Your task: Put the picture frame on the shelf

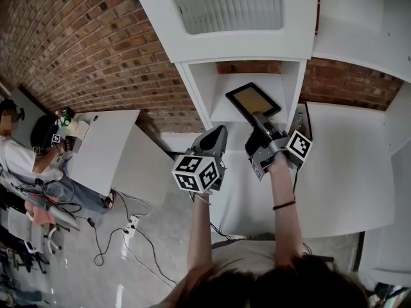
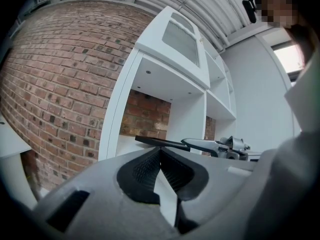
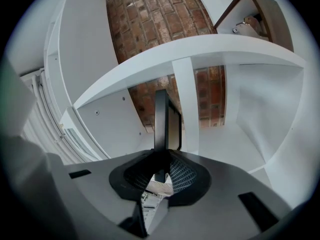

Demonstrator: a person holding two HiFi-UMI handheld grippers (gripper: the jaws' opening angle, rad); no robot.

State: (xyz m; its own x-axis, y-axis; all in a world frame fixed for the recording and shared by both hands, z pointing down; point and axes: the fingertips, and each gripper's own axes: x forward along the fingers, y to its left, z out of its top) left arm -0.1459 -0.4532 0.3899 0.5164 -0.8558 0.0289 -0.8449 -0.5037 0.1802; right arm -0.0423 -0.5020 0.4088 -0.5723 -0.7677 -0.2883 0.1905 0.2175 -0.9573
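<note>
The picture frame is black-edged with a brown panel. My right gripper is shut on its near edge and holds it tilted at the mouth of the white shelf compartment. In the right gripper view the picture frame stands edge-on, rising from between the pads. My left gripper hovers to the left of the frame, jaws pressed together with nothing in them. From the left gripper view the picture frame shows as a thin dark slab with the right gripper behind it.
A brick wall backs the white shelf unit. A white cabinet with a frosted panel sits above the compartment. White tables stand at left, where a seated person works. Cables lie on the floor.
</note>
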